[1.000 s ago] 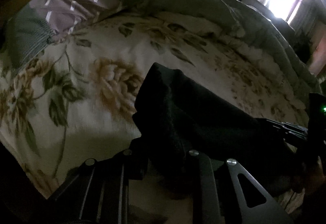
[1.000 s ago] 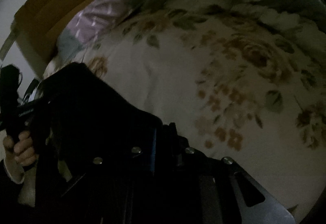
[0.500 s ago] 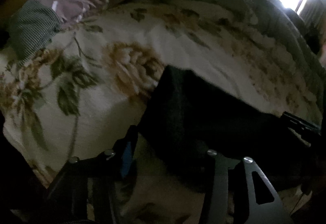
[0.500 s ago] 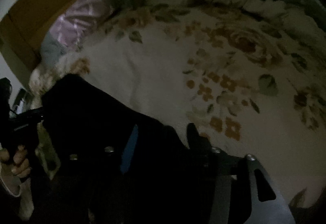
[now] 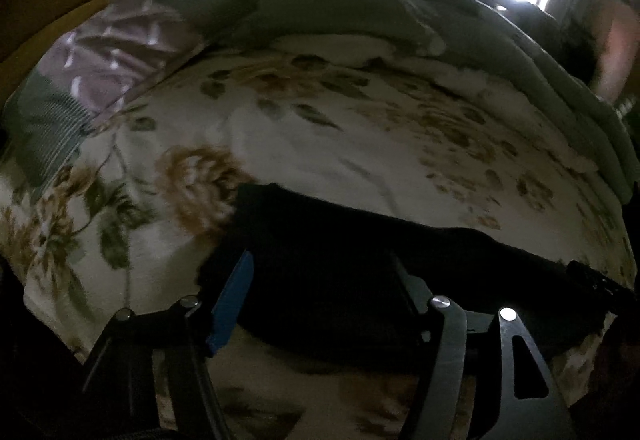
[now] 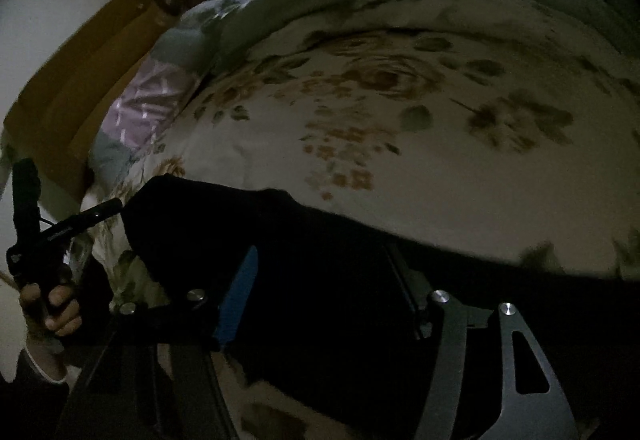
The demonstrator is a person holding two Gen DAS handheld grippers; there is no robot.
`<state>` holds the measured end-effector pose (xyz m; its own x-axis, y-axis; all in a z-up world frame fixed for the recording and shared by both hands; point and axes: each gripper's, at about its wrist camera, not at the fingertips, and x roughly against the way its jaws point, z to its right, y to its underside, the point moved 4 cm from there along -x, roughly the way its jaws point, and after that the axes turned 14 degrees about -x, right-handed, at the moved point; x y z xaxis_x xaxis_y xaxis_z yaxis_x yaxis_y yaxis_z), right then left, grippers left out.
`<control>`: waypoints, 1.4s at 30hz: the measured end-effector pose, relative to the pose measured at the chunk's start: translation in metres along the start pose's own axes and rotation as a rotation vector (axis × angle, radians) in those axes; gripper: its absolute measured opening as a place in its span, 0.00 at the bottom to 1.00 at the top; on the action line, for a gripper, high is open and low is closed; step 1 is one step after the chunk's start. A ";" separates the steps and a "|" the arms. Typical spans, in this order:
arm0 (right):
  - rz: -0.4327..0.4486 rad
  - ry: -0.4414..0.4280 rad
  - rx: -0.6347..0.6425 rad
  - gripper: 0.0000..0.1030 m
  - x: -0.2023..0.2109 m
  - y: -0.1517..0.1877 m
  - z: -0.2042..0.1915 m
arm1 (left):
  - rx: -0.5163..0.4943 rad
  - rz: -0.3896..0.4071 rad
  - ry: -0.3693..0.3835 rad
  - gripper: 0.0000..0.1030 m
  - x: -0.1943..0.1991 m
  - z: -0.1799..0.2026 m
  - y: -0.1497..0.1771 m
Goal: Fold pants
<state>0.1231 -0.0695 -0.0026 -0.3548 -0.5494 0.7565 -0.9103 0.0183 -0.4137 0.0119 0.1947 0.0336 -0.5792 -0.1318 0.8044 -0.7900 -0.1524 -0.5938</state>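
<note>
Two pillows lie beyond black pants.

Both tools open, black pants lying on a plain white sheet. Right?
Not plain. The sheet is white with a floral print of tan flowers and green leaves, clear in both wrist views. The rest holds: the left tool and right tool stand open over the black pants.

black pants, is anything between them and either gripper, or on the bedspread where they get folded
Nothing visible does. The black pants lie on the floral bedspread, filling the open jaws of the left gripper and the right gripper. The pillow and bunched quilt sit away at the bed's far edges.
</note>
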 end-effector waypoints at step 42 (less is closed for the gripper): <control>0.272 0.180 -0.567 0.65 0.147 0.088 0.208 | -0.681 -0.085 0.409 0.72 -0.043 0.349 -0.053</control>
<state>0.0356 -0.3227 -0.0336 -0.5739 -0.3155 0.7557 -0.7369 0.6015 -0.3085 0.1493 -0.1330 0.0248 -0.4355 0.2431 0.8668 -0.7074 0.5031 -0.4965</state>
